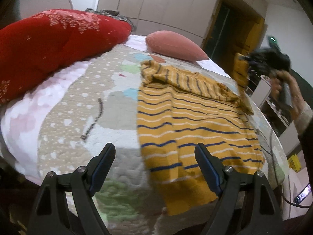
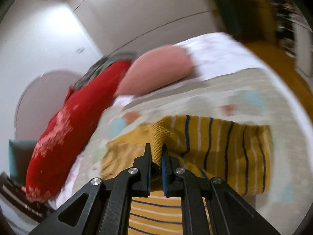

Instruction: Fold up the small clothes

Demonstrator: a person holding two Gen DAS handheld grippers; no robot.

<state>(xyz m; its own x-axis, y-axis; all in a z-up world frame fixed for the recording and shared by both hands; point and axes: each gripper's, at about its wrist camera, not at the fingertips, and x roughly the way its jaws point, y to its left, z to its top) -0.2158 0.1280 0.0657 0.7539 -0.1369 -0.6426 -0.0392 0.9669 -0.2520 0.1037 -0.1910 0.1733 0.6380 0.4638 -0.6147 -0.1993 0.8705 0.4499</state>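
A small mustard-yellow sweater with navy and white stripes point(image 1: 187, 121) lies on the patterned quilt point(image 1: 97, 101) of a bed, partly folded, one sleeve laid across its top. My left gripper point(image 1: 154, 150) is open and empty, hovering above the sweater's near hem. My right gripper point(image 2: 156, 146) is shut on a ribbed yellow edge of the sweater point(image 2: 225, 148) and lifts it above the rest of the garment. The right gripper also shows, blurred, in the left wrist view point(image 1: 273, 62) at the far right, beyond the bed edge.
A big red pillow point(image 1: 49, 45) lies along the left of the bed, and a pink pillow point(image 1: 174, 45) sits at the head. Pale wardrobe doors point(image 1: 156, 4) stand behind. Shelves and a yellow object point(image 1: 240, 68) stand off the bed's right side.
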